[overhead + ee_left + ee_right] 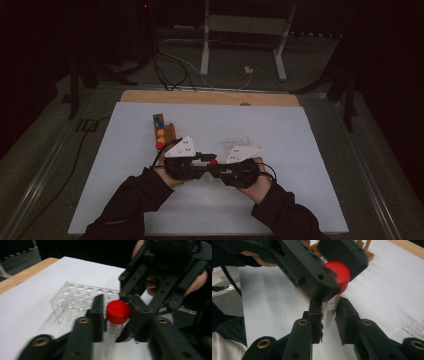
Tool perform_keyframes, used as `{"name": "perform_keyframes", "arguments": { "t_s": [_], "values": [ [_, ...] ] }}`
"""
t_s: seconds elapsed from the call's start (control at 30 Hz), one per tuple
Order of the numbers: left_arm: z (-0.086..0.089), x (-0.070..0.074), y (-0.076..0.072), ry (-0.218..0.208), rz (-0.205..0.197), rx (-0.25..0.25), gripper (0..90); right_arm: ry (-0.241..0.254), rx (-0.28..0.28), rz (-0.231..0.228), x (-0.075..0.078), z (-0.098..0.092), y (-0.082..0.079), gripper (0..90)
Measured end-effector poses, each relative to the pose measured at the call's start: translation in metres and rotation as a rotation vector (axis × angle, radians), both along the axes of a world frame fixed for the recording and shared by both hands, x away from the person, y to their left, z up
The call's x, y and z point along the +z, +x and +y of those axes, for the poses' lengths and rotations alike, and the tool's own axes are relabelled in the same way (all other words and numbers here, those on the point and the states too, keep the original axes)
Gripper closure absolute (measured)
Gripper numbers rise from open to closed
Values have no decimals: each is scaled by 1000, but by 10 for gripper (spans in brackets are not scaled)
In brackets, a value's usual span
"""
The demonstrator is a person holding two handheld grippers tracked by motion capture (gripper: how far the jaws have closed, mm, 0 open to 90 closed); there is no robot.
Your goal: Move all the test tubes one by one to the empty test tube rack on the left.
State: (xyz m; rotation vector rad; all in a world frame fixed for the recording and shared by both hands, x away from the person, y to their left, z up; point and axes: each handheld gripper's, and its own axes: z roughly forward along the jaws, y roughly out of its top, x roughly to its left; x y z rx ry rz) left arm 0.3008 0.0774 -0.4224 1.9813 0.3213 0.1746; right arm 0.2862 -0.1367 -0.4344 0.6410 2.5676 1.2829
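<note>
A clear tube with a red cap is held between both grippers over the middle of the white sheet. My right gripper is shut on the tube's clear body just under the cap. My left gripper comes from the opposite side, and its two pads press on the red cap. In the high view the left gripper and the right gripper meet tip to tip at the red cap.
A clear plastic tube rack with several empty holes lies just beyond the grippers. A wooden rack holding blue, orange and red capped tubes stands left of centre. The table's wooden far edge runs behind.
</note>
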Motion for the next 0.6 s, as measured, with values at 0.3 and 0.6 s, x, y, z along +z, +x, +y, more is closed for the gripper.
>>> {"name": "perform_keyframes", "arguments": {
  "t_s": [0.3,0.6],
  "values": [
    [13,12,1,-15,-26,25,717,46,-14,-13,6,-7,0,534],
    [51,34,-3,-26,-52,122,717,159,-107,-20,16,-22,2,24]
  ]
}}
